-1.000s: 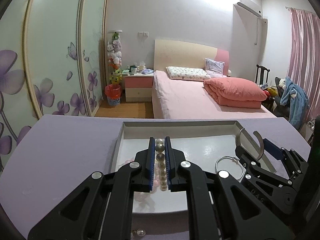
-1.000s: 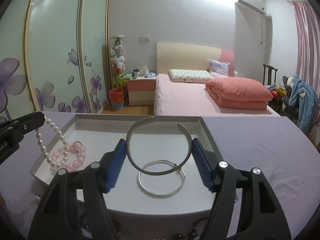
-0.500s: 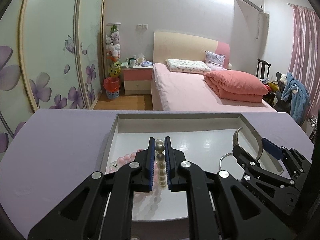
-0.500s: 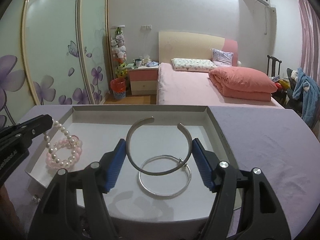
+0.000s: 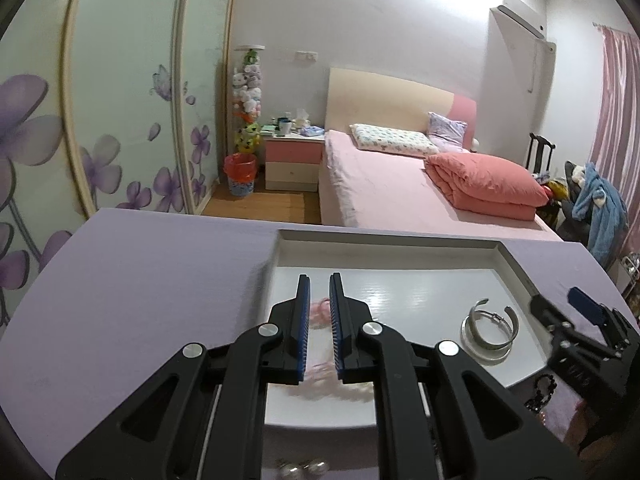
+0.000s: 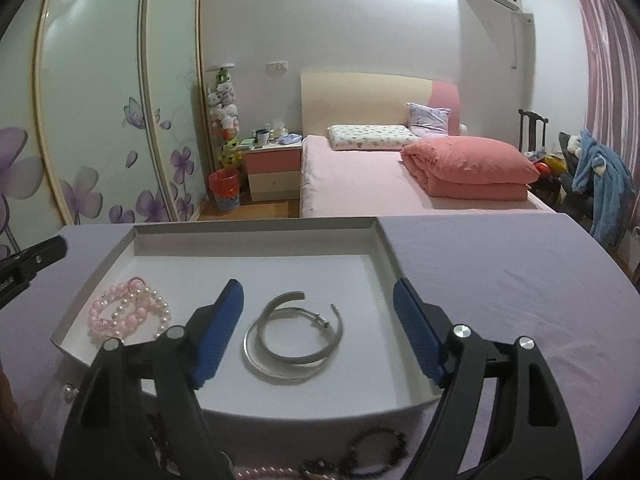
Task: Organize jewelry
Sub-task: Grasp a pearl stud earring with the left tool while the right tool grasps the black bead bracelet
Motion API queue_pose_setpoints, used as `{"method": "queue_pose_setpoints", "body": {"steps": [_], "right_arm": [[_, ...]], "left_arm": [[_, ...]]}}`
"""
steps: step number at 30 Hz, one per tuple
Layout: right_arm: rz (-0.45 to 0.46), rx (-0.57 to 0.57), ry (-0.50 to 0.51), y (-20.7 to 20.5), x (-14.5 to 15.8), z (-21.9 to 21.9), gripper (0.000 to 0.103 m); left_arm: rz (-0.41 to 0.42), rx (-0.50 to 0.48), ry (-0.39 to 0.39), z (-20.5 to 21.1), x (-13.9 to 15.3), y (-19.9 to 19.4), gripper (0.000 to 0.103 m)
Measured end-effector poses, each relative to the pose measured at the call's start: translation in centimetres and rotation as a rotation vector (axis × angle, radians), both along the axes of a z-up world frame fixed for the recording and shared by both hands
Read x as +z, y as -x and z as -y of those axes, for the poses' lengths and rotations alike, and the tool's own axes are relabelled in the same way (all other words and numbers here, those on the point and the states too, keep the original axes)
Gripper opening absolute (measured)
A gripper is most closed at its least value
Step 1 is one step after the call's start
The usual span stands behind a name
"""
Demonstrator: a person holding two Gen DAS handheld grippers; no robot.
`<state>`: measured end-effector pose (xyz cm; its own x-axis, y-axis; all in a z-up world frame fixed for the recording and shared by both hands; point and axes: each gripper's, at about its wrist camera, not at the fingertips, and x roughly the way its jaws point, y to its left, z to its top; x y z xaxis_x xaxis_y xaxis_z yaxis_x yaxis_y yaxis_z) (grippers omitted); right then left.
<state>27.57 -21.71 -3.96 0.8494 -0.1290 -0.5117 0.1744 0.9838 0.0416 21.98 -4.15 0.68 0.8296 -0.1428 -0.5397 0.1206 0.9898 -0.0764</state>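
A shallow white tray (image 6: 256, 238) (image 5: 384, 242) sits on the purple table. In it lie a pearl strand and pink bead bracelet (image 6: 128, 312) at the left, blurred in the left wrist view (image 5: 320, 310), and a silver cuff on a thin silver bangle (image 6: 294, 334) (image 5: 490, 326) at the middle. My left gripper (image 5: 319, 284) hangs above the tray's left part, its jaws slightly apart and empty. My right gripper (image 6: 318, 292) is wide open and empty, just above the cuff and bangle.
Dark bead bracelets (image 6: 372, 450) and a pink bead strand (image 6: 260, 472) lie on the table in front of the tray. Small pearl earrings (image 5: 304, 468) lie near the front edge. A bed and wardrobe stand beyond the table.
My left gripper let go of the pearl strand, which now lies on the pink bracelet. My right gripper opened and dropped the silver cuff onto the bangle. Both grippers pulled back.
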Motion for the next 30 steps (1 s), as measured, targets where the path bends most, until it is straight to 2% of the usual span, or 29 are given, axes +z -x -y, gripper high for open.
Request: {"method": "queue_pose_setpoints", "body": {"steps": [11, 16, 18, 20, 24, 27, 30], "right_arm": [[-0.068, -0.017, -0.033, 4.6, -0.5, 2.1, 0.072], [-0.193, -0.002, -0.077, 6.7, -2.7, 3.3, 0.056], [-0.230, 0.003, -0.077, 7.2, -3.5, 3.4, 0.054], [-0.258, -0.016, -0.068, 7.4, -4.0, 3.6, 0.053], [-0.287, -0.057, -0.127, 6.8, -4.6, 4.8, 0.051], [-0.300, -0.061, -0.111, 5.6, -4.9, 4.4, 0.050], [-0.327, -0.064, -0.106, 4.4, -5.4, 4.1, 0.044]], "left_arm": [[-0.054, 0.055, 0.006, -4.8, -1.1, 4.0, 0.011], [-0.104, 0.049, -0.008, -6.0, -2.3, 5.9, 0.011], [-0.130, 0.040, -0.013, -6.3, -3.0, 6.5, 0.011], [-0.145, 0.033, -0.021, -6.4, -3.4, 7.1, 0.011], [-0.159, 0.024, -0.025, -6.5, -3.8, 7.5, 0.011], [-0.165, 0.020, -0.028, -6.4, -4.2, 7.5, 0.011], [-0.172, 0.012, -0.029, -6.1, -4.3, 7.5, 0.011]]}}
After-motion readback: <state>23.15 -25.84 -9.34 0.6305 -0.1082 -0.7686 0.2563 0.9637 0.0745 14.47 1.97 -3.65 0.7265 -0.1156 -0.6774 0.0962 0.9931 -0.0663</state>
